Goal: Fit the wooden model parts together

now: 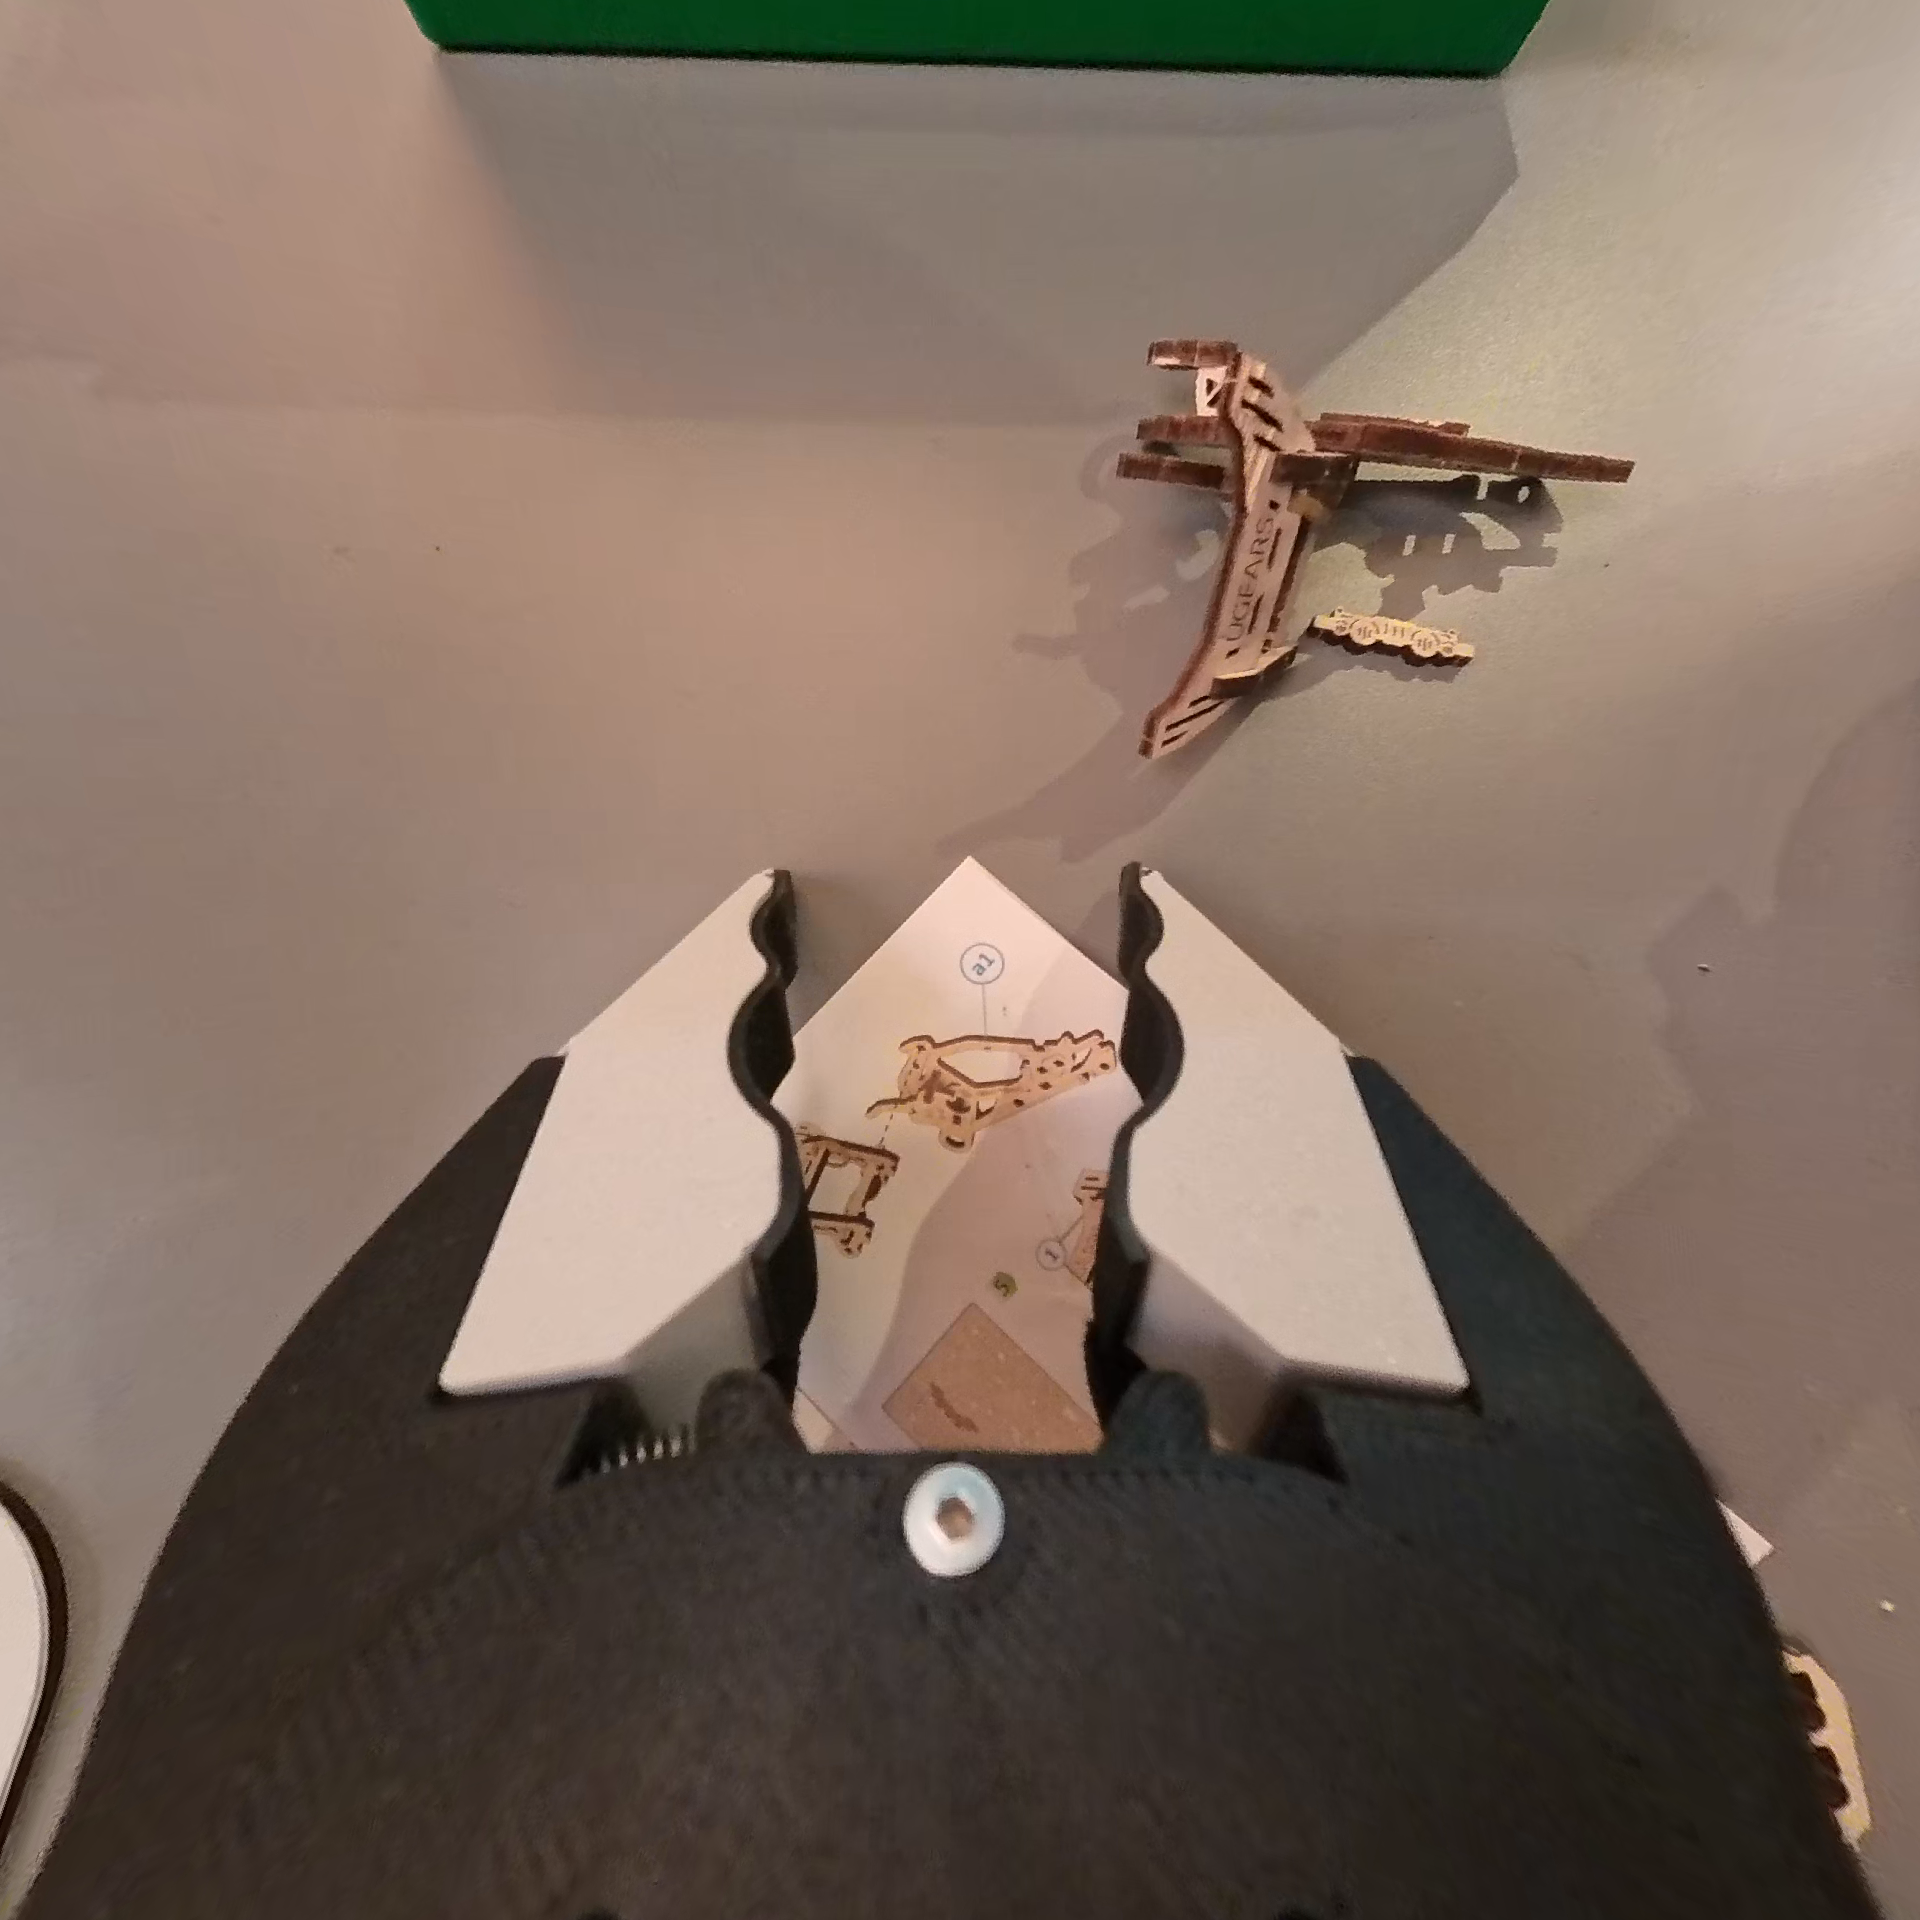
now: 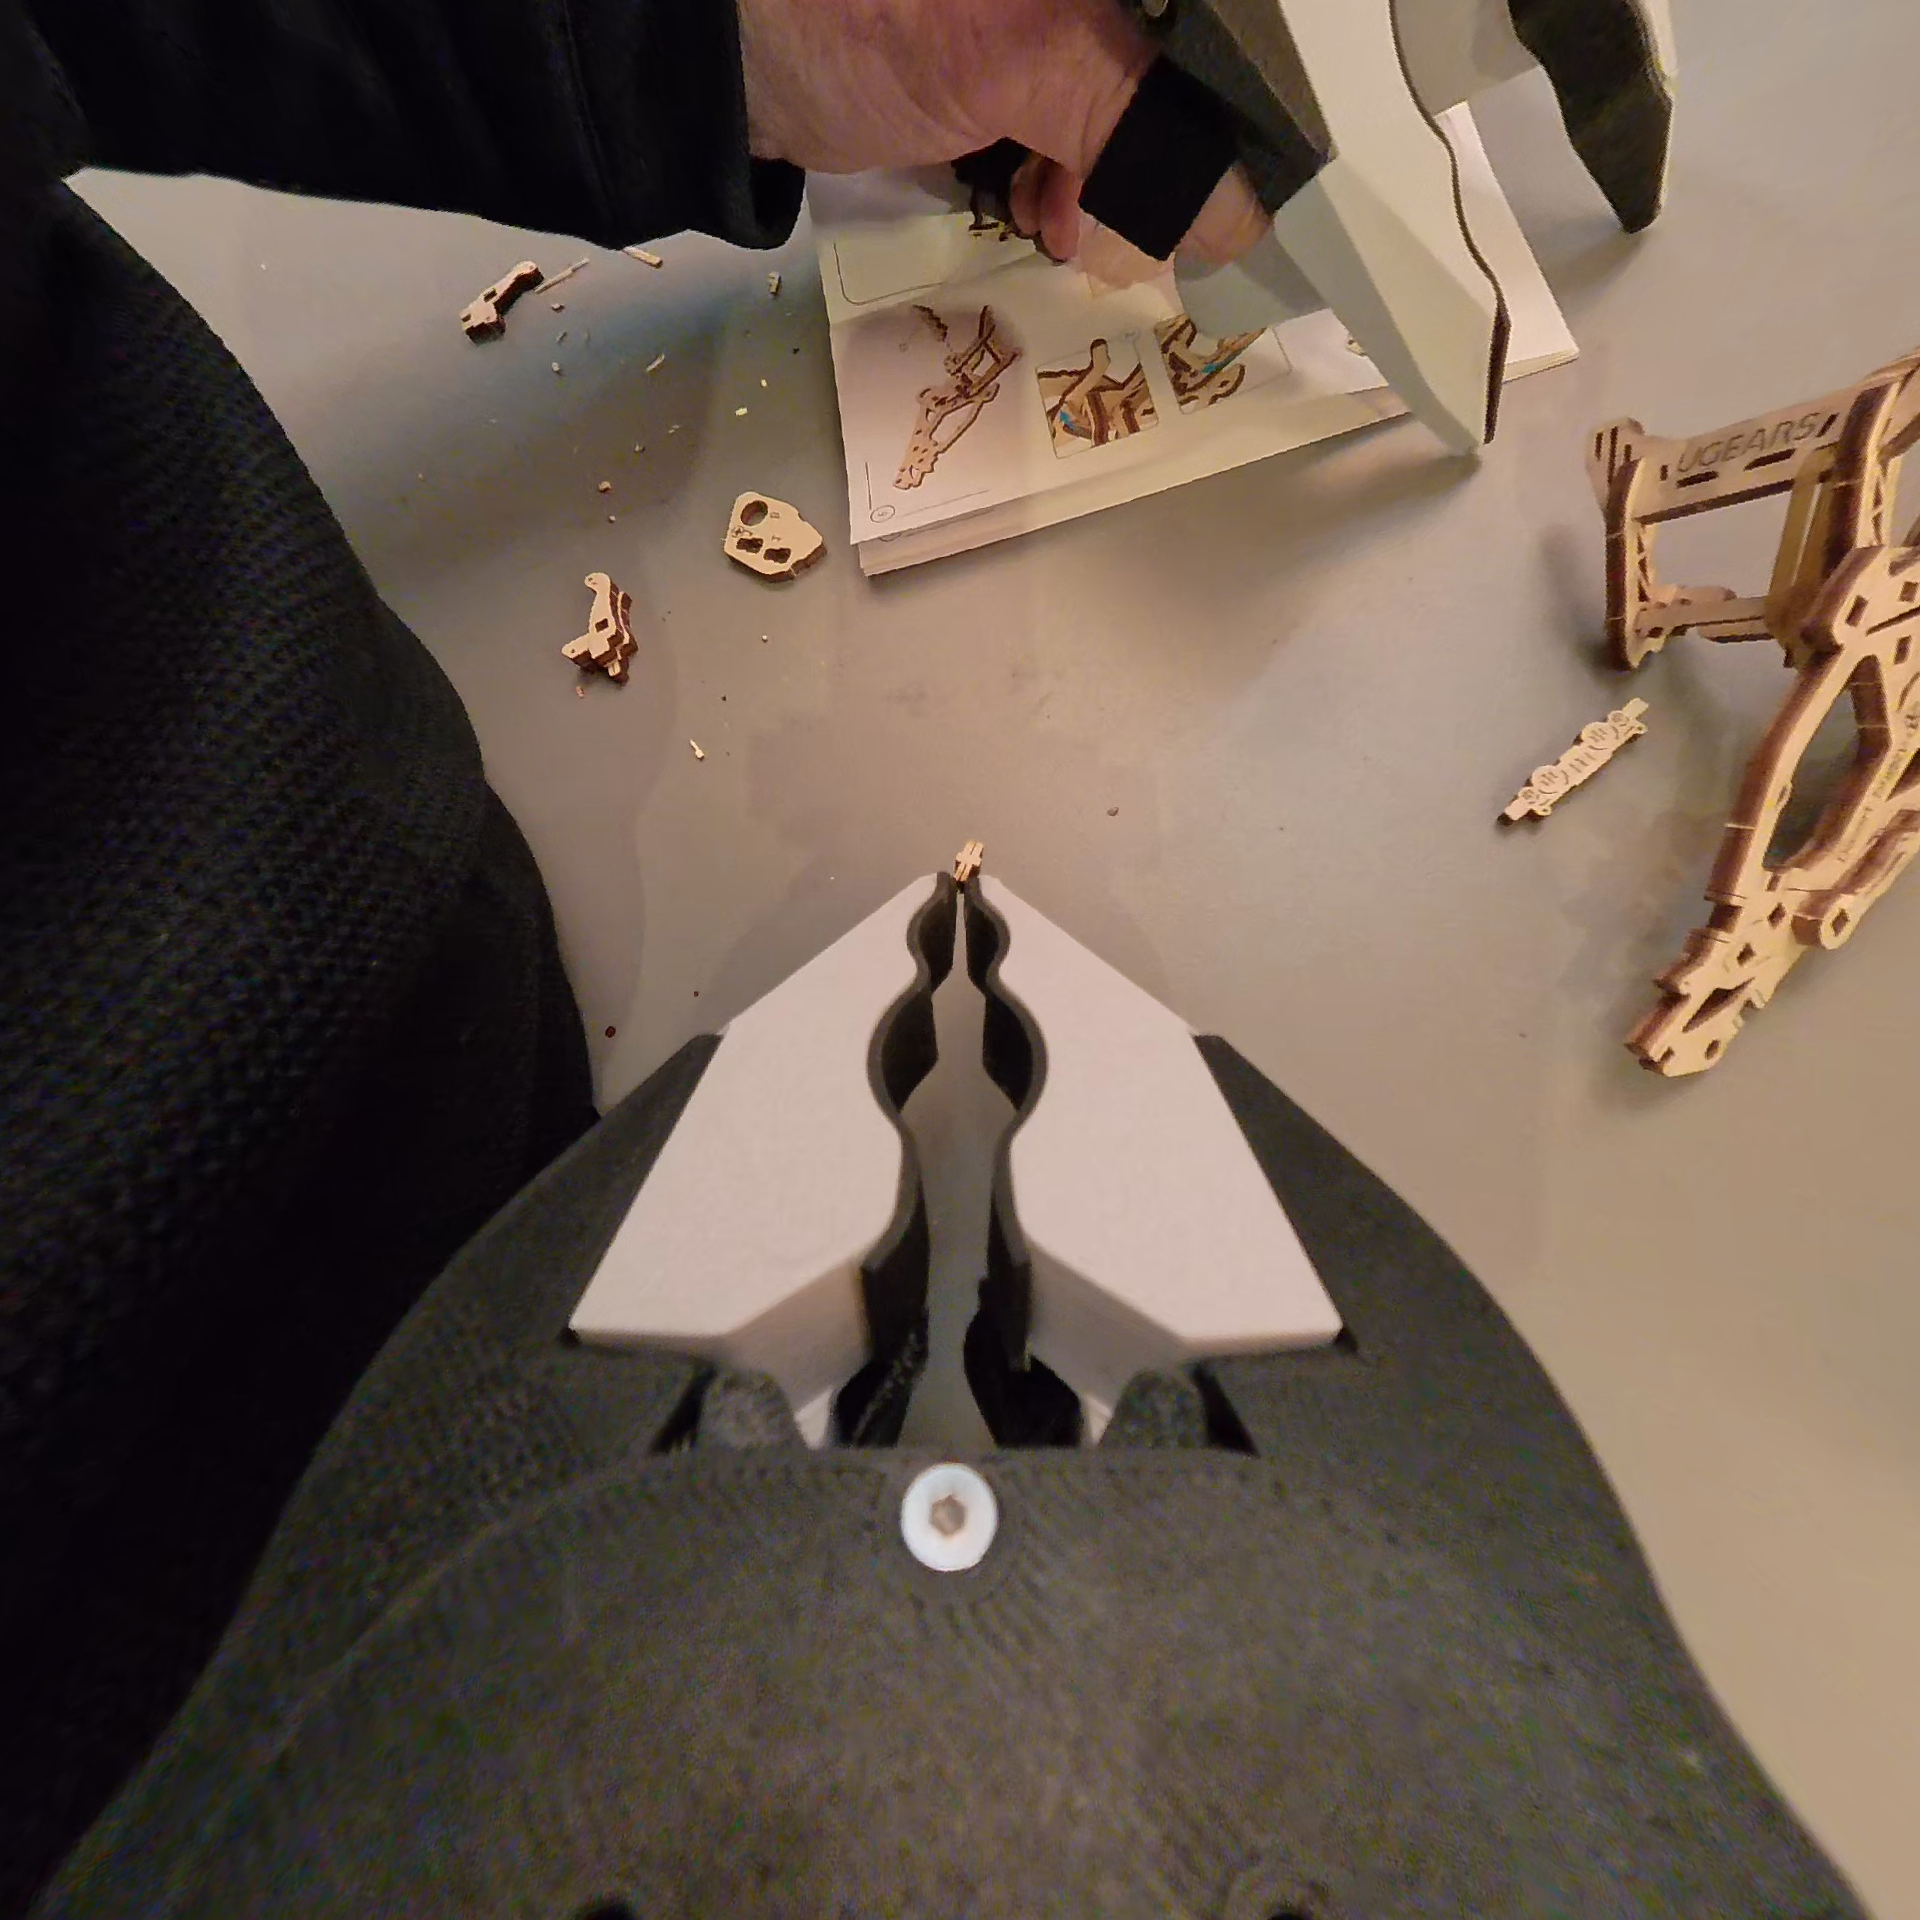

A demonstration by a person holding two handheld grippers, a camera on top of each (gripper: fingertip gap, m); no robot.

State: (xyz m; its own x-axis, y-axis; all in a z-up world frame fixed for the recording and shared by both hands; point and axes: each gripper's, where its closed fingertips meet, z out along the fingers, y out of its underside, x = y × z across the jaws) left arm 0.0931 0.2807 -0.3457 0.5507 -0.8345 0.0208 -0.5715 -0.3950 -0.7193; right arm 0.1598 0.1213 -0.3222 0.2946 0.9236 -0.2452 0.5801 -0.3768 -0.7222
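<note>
A partly built wooden model frame (image 1: pixel 1299 520) stands on the grey table at the right, with a small flat wooden strip (image 1: pixel 1392 636) beside it. My left gripper (image 1: pixel 956 894) is open and empty, hovering over the instruction booklet (image 1: pixel 966 1143). In the right wrist view my right gripper (image 2: pixel 961 888) is shut on a tiny wooden peg (image 2: pixel 968 864) at its tips, above bare table. The model frame (image 2: pixel 1787 727) lies to its right, the strip (image 2: pixel 1574 774) nearer. The left gripper (image 2: pixel 1455 260), held by a hand (image 2: pixel 935 94), shows at the top over the booklet (image 2: pixel 1091 416).
A green box (image 1: pixel 966 36) stands at the table's far edge. Loose wooden pieces (image 2: pixel 774 535) (image 2: pixel 603 634) (image 2: pixel 501 299) and chips lie left of the booklet. A dark sleeve (image 2: pixel 208 831) fills the left of the right wrist view.
</note>
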